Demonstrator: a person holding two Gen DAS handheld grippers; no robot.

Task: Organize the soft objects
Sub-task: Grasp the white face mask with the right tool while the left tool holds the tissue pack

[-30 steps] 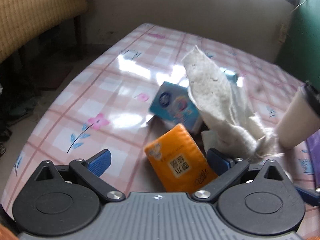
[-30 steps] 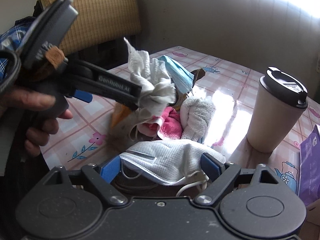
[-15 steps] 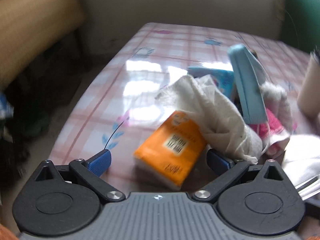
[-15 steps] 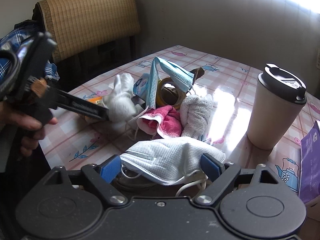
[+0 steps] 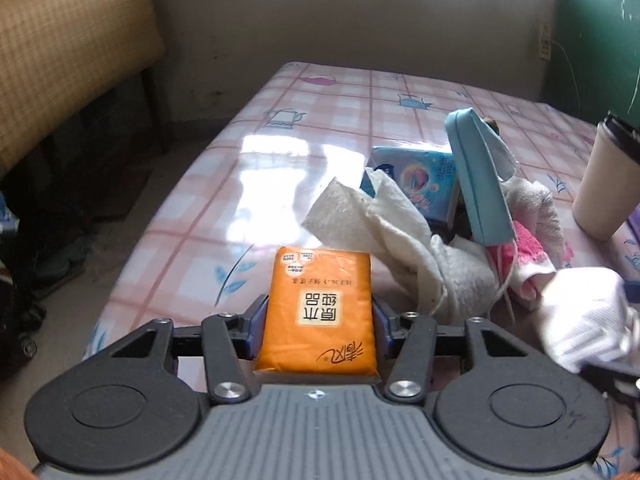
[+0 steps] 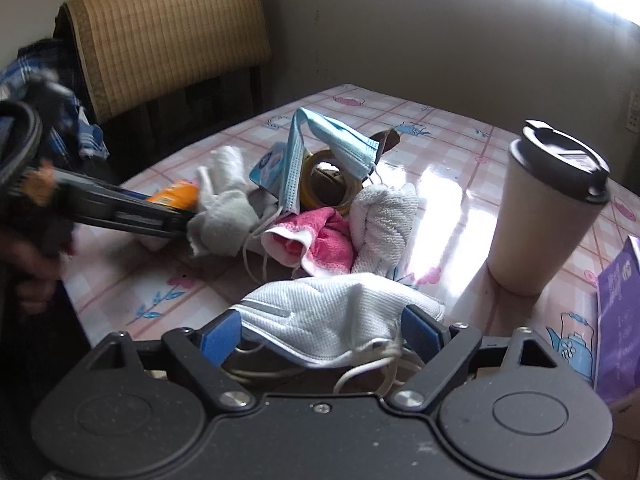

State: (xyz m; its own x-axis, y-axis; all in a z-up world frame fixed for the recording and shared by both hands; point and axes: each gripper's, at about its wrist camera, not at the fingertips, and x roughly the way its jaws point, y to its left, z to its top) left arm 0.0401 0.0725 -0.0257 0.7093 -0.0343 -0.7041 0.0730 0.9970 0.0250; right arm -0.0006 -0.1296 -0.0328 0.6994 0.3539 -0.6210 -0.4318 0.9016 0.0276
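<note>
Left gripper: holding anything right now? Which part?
The left gripper is closing on the orange tissue pack, fingers against its two long sides near the closer end. The pack looks still on the table.

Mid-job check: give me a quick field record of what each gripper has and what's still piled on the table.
left gripper: jaws closing, orange tissue pack between them, pads at its sides
right gripper: open, white respirator mask lying between the fingers
pile: blue surgical mask, pink cloth, white towel, grey rag, tape roll
nearby: lidded cup
surface: checked tablecloth
</note>
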